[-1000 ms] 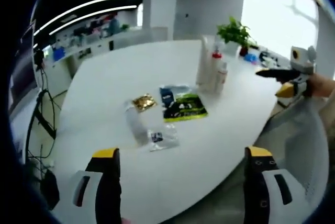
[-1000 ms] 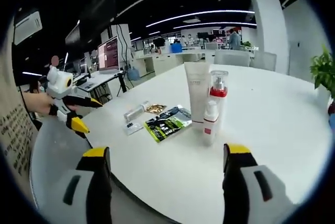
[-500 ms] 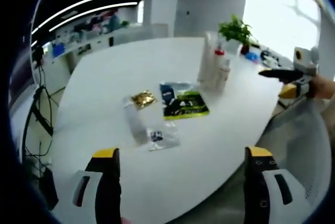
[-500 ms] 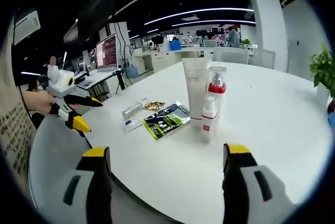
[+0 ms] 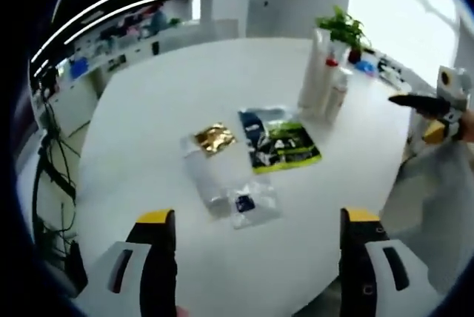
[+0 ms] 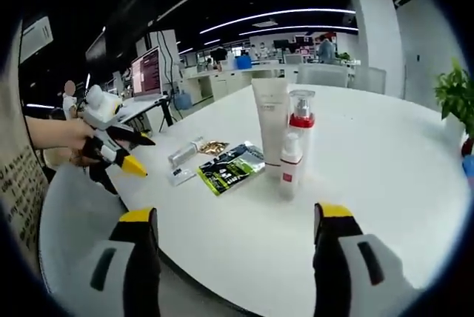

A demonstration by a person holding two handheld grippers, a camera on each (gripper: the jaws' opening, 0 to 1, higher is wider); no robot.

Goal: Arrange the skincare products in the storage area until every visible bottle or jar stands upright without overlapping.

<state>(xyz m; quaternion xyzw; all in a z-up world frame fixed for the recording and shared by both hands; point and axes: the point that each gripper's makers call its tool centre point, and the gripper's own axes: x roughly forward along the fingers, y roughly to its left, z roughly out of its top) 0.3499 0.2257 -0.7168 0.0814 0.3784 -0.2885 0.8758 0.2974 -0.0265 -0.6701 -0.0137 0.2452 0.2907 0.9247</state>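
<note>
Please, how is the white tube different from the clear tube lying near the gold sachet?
The white tube stands upright on its cap end, beside two red-and-white bottles; the clear tube lies flat on the table, among the sachets. The white tube is opaque; the clear tube looks see-through or silvery. The white tube appears broader and longer, though the fisheye view makes this uncertain. Both are on the same table, and neither gripper touches them.

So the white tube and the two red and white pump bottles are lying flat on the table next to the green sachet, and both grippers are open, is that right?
Not quite. In the right gripper view the white tube and the two pump bottles stand upright, not flat, beside the green sachet on the table. The left gripper and right gripper are open.
</note>
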